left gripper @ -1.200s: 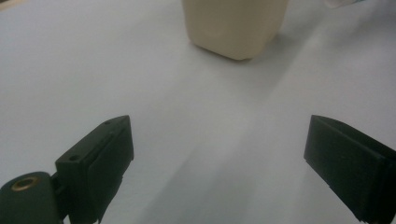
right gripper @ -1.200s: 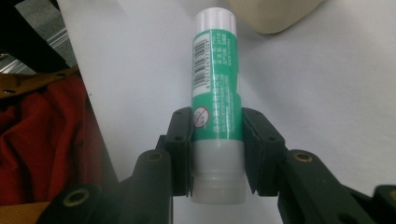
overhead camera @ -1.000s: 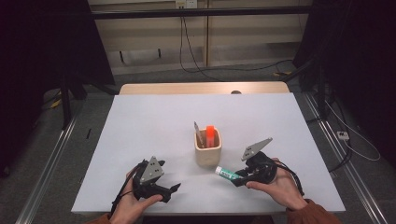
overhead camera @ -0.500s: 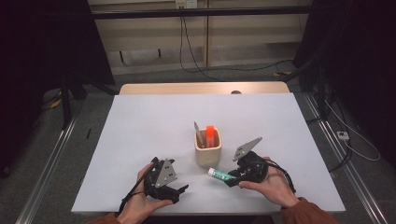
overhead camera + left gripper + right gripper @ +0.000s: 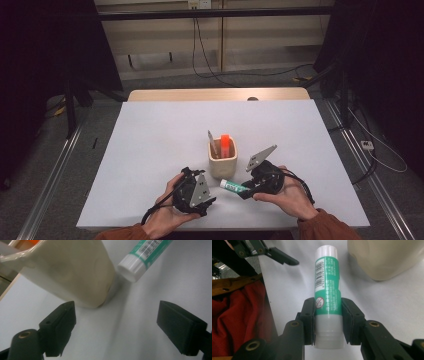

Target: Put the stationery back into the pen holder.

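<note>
The right tongs [image 5: 328,322] stay clamped on the green glue stick [image 5: 327,292], its cap beside the cream holder [image 5: 222,161]. The left tongs [image 5: 125,322], wide with jaws just narrowing on nothing, have shifted nearer across the bench [image 5: 150,145].

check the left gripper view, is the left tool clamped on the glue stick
No: the left tool stands open over bare table, with the glue stick ahead of it beside the cream cup.
</note>
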A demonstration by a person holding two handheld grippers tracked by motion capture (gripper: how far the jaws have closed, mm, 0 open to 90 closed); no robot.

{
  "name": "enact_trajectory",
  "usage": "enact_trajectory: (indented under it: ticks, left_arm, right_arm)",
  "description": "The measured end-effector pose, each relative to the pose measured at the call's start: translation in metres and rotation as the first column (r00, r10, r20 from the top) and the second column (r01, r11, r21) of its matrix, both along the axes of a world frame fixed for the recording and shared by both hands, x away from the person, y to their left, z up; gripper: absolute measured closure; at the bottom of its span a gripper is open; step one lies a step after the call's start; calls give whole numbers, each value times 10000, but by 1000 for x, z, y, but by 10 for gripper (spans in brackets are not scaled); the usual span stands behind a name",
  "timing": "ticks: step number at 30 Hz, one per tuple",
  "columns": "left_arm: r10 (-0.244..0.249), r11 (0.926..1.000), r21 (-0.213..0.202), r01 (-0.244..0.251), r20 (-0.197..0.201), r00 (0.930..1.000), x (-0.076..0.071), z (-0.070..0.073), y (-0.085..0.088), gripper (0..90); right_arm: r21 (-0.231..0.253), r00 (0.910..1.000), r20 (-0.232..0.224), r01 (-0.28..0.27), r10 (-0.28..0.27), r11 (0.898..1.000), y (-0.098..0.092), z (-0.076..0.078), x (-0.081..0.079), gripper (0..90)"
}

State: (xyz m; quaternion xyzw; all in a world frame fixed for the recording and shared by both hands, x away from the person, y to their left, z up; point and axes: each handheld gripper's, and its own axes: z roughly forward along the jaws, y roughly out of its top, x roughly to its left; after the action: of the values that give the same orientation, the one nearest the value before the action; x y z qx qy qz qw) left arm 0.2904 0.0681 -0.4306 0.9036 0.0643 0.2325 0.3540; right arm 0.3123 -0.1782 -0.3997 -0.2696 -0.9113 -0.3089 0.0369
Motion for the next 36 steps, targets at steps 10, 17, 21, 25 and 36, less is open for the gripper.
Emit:
enact_trajectory:
  ticks: [10, 17, 21, 25, 36]
  left_arm:
    - [-114, 9998, 144, 99, 1098, 9939, -11, -7, -3, 282]
    - [-367, 9988, 388, 301, 1832, 9824, -16, -6, -7, 351]
    - [-656, 9953, 842, 485, 2144, 9745, -17, -5, -8, 387]
    - [-675, 9964, 642, 549, 2137, 9746, -19, -10, -13, 394]
    - [-1331, 9881, 1110, 1062, 2728, 9528, -23, -8, -25, 528]
  right_arm:
    - [-80, 9997, 38, -222, 223, 9997, 9, 0, 2, 663]
    - [-148, 9994, -34, -341, 341, 9993, 16, 1, 4, 663]
    - [-154, 9993, -73, -370, 369, 9992, 20, 2, 5, 663]
    - [-212, 9989, -72, -470, 469, 9987, 24, 2, 6, 663]
    - [-218, 9982, -97, -587, 585, 9980, 30, 3, 5, 663]
